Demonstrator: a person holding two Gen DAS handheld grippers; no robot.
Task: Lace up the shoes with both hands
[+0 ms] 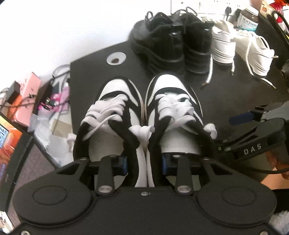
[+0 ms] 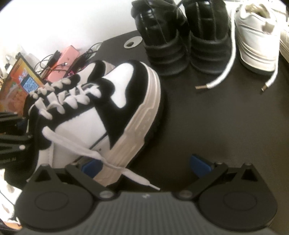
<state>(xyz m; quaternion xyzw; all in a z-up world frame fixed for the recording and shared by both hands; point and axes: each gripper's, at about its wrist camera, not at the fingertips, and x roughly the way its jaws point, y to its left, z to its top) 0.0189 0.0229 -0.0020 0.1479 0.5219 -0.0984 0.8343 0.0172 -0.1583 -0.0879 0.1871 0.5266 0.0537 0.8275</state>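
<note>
Black-and-white sneakers (image 1: 144, 112) sit side by side in the middle of the dark surface (image 1: 90, 72), toes pointing away from the left wrist camera. Both have fat white laces (image 1: 173, 106) criss-crossed over the tongues, pretty loose and messy. The left gripper (image 1: 144, 162) is right at the heel end of the pair, its blue-padded fingers (image 1: 122, 162) on either side of the two inner collars where the shoes touch. Looks like it's clamped around those collars, holding the pair. Behind them there's a pair of chunky black shoes (image 1: 171, 41), and to the right of those a pair of white sneakers (image 1: 242, 47) with undone laces trailing over the surface. A supplement bottle (image 1: 248, 16) stands at the back. Off the left edge there's a pink box (image 1: 27, 94) and a tangle of cables. The right gripper (image 1: 252, 117) shows at the right side, just beside the nearer sneaker.

From the right wrist view, the black-and-white sneaker (image 2: 101, 108) fills the left half, seen from its side with the thick pale sole facing the camera. One loose white lace end (image 2: 101, 159) drapes down off the shoe and across toward the right gripper (image 2: 146, 166). The jaws are spread wide, nothing between them; the left blue pad (image 2: 92, 167) is right by the sole. The black shoes (image 2: 180, 39) and one white sneaker (image 2: 256, 39) sit further back, metal-tipped lace ends (image 2: 222, 79) lying on the surface. The left gripper (image 2: 12, 133) pokes in at the left edge.
</note>
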